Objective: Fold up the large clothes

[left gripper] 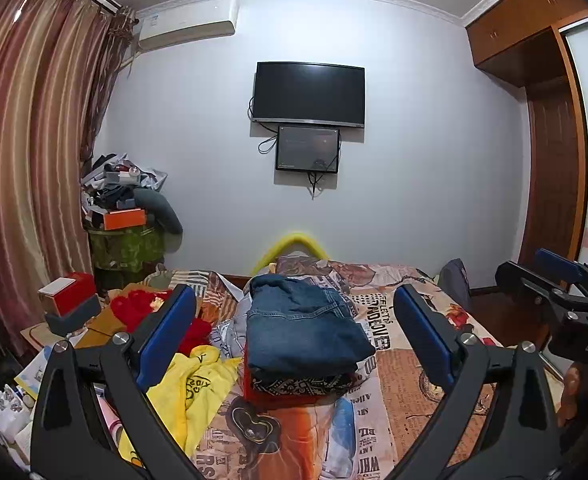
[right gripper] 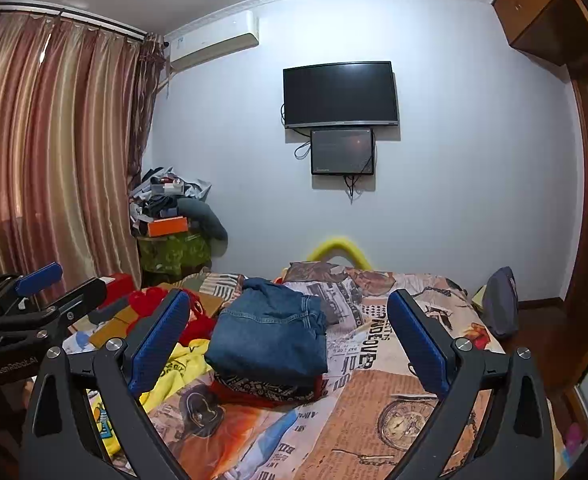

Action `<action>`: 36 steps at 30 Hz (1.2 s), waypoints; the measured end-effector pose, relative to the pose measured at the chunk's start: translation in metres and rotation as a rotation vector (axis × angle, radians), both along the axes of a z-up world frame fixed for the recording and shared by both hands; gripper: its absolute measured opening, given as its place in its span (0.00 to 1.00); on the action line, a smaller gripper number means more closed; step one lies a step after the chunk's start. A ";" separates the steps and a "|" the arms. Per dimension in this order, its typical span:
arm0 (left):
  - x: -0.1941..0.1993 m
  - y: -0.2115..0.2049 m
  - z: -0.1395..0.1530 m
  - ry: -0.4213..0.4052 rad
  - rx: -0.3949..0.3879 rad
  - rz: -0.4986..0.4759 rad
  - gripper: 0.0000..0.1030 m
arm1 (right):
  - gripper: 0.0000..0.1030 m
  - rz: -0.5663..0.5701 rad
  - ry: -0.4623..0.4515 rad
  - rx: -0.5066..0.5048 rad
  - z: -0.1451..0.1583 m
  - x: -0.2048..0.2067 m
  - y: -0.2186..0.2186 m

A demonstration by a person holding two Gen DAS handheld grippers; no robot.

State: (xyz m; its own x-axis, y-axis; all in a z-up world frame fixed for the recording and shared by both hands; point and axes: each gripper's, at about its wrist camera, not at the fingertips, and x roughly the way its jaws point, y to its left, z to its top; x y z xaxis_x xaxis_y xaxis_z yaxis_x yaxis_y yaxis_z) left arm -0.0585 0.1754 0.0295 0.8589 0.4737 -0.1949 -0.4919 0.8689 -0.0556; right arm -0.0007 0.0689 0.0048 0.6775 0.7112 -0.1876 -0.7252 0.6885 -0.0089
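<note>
Both claws, left and right, hang wide open and empty above the bed. Folded jeans top a stack; a careless grab at the yellow shirt beside it could topple it.

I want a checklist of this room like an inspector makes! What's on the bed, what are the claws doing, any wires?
Surface: bed with newspaper-print cover, mostly bare on its right side.
Job's things: folded jeans on top of a patterned folded piece; yellow garment and red garment lie unfolded on the left.
Clutter: red box beside the bed; heaped corner pile with an orange box.
Grippers: left claw open, holding nothing; right claw open, holding nothing.
Cables: loose wires hang beneath the TV and small screen.
Surroundings: curtains, air conditioner, wardrobe.
</note>
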 end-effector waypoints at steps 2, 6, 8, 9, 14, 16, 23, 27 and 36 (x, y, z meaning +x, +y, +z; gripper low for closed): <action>0.001 0.002 -0.001 0.000 -0.004 -0.004 0.97 | 0.95 0.000 0.001 -0.002 0.001 0.000 -0.001; 0.002 0.004 -0.003 0.000 -0.005 -0.008 0.97 | 0.95 0.003 0.003 -0.008 0.000 -0.001 0.000; 0.004 0.004 -0.004 0.004 -0.008 -0.010 0.97 | 0.95 0.002 0.003 -0.011 0.000 -0.001 0.001; 0.005 0.005 -0.004 0.005 -0.010 -0.012 0.97 | 0.95 0.003 0.004 -0.013 0.000 -0.001 0.001; 0.006 0.007 -0.005 0.010 -0.009 -0.012 0.98 | 0.95 0.007 0.009 -0.010 0.001 0.000 0.001; 0.007 0.007 -0.005 0.010 -0.006 -0.009 0.98 | 0.95 0.009 0.012 -0.009 0.001 0.000 0.001; 0.011 0.010 -0.009 0.019 -0.017 -0.008 0.99 | 0.95 0.006 0.023 -0.010 -0.001 0.002 0.001; 0.011 0.013 -0.012 0.024 -0.026 -0.007 0.99 | 0.95 0.005 0.032 -0.007 -0.002 0.003 0.001; 0.012 0.016 -0.014 0.028 -0.030 -0.011 0.99 | 0.96 0.005 0.037 -0.007 -0.004 0.005 0.001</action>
